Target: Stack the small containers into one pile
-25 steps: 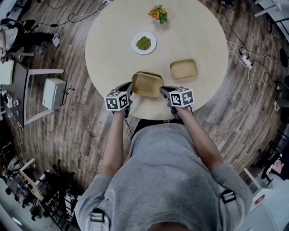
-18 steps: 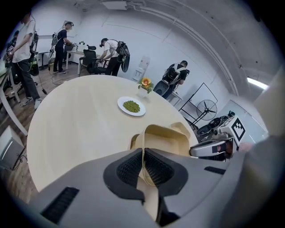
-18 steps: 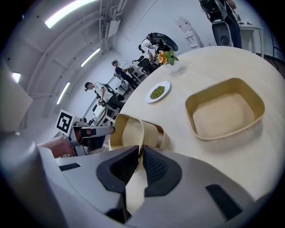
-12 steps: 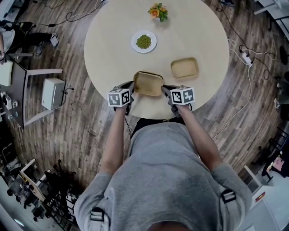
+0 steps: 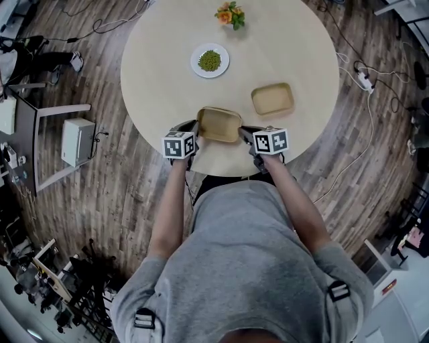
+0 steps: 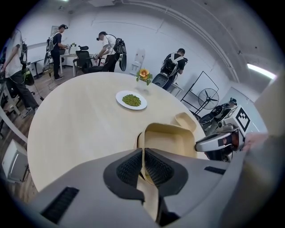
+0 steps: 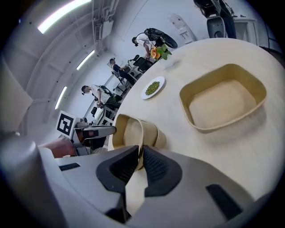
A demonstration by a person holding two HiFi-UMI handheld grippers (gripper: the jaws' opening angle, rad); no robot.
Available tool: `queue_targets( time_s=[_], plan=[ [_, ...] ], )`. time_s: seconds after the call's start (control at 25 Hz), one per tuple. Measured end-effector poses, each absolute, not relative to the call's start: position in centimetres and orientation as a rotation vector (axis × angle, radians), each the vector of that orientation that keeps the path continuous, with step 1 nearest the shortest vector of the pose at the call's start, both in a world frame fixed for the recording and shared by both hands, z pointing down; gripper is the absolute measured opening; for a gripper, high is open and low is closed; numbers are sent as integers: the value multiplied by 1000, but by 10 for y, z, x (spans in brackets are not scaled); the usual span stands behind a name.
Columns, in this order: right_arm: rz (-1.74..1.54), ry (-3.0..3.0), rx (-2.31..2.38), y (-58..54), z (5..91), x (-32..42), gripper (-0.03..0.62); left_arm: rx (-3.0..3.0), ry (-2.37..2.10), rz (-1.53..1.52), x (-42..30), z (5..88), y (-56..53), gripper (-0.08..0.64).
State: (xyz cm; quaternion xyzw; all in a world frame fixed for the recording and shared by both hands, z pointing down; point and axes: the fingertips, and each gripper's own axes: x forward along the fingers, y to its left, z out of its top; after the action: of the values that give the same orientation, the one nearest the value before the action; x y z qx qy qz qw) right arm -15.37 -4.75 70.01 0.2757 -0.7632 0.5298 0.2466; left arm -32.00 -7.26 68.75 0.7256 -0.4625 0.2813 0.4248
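A tan, rounded-rectangular container (image 5: 218,124) sits near the front edge of the round table (image 5: 161,74), with both grippers on it. My left gripper (image 5: 195,127) is shut on its left rim, and the thin wall shows pinched between the pads (image 6: 143,164). My right gripper (image 5: 242,132) is shut on the opposite rim (image 7: 140,162). A second rim outline shows just under the held container (image 7: 129,131), as if it were nested in another. A separate, empty tan container (image 5: 272,99) rests on the table to the right and further back.
A white plate of green peas (image 5: 210,61) lies mid-table, and a small flower arrangement (image 5: 231,15) stands at the far edge. The table's front edge is right under the grippers. People, chairs and a fan stand in the room beyond the table.
Both grippers and the container between them have sunk a little towards the table. The grips look the same, and the other container has not moved.
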Motion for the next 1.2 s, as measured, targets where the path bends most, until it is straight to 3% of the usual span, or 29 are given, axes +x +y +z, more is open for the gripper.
queue_targets(
  time_s=[0.84, 1.0, 1.08, 1.2],
  plan=[
    [1512, -2022, 732, -48, 702, -157, 35, 1796, -1105, 755, -321, 691, -76, 35],
    [1454, -2066, 722, -49, 697, -162, 88, 1823, -1154, 775, -324, 688, -76, 40],
    [1438, -2088, 723, -51, 694, -166, 124, 1841, -1164, 775, -323, 687, -77, 89],
    [1389, -2098, 732, -55, 693, -167, 130, 1857, -1161, 796, -320, 688, -77, 98]
  ],
)
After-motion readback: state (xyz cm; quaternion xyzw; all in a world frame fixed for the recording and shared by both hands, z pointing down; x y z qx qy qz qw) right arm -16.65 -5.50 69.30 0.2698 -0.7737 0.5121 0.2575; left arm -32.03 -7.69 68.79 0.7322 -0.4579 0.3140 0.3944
